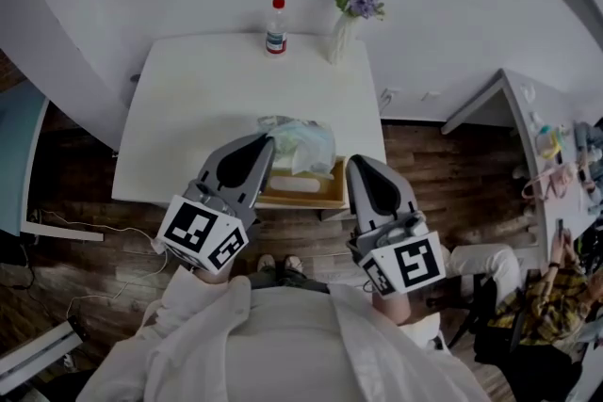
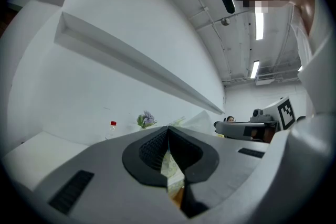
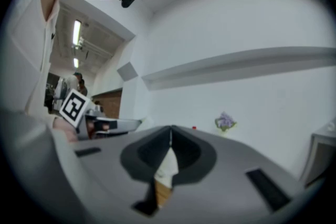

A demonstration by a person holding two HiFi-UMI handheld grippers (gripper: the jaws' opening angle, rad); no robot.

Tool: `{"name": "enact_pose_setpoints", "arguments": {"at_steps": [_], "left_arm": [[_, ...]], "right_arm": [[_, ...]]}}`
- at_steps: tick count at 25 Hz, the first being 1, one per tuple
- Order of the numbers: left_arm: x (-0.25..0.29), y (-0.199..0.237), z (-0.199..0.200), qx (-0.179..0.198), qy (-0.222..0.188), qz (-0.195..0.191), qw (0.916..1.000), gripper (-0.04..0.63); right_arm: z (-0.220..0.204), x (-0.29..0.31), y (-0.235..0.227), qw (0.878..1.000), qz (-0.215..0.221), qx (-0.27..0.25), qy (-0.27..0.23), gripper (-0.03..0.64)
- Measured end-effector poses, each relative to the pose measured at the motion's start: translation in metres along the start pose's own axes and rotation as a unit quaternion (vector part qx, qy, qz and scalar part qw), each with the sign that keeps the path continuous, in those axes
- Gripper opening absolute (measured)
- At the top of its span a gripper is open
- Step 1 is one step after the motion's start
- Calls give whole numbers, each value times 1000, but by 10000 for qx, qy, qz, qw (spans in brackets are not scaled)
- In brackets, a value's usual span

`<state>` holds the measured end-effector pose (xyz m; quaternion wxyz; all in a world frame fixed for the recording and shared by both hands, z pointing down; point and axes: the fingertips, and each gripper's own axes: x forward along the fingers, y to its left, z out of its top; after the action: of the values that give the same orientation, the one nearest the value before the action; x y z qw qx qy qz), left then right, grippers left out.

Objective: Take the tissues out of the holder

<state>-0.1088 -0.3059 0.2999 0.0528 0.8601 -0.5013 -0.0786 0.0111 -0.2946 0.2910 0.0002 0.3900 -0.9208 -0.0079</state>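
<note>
Tissues (image 1: 303, 146) just beside left gripper (image 1: 265, 144)

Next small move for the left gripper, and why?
Probably open the left gripper and ease it down onto the tissue pack. Its jaws are shut, apparently on nothing, with the tip at the pack's edge. The pack sits in the wooden holder.
</note>
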Motion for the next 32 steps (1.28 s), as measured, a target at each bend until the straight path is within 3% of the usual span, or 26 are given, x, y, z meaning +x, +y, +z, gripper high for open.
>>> {"name": "enact_pose_setpoints", "arguments": {"at_steps": [8, 21, 32], "left_arm": [[-12, -6, 9, 13, -335, 37, 9994, 17], [-10, -2, -1, -39, -14, -34, 10000, 17], [-12, -3, 1, -21, -136, -33, 9999, 17]], "right_arm": [[-4, 2, 6, 9998, -33, 179, -30, 12], [-17, 7, 5, 9992, 6, 355, 194, 11], [-17, 6, 7, 9993, 26, 269, 253, 11]]}}
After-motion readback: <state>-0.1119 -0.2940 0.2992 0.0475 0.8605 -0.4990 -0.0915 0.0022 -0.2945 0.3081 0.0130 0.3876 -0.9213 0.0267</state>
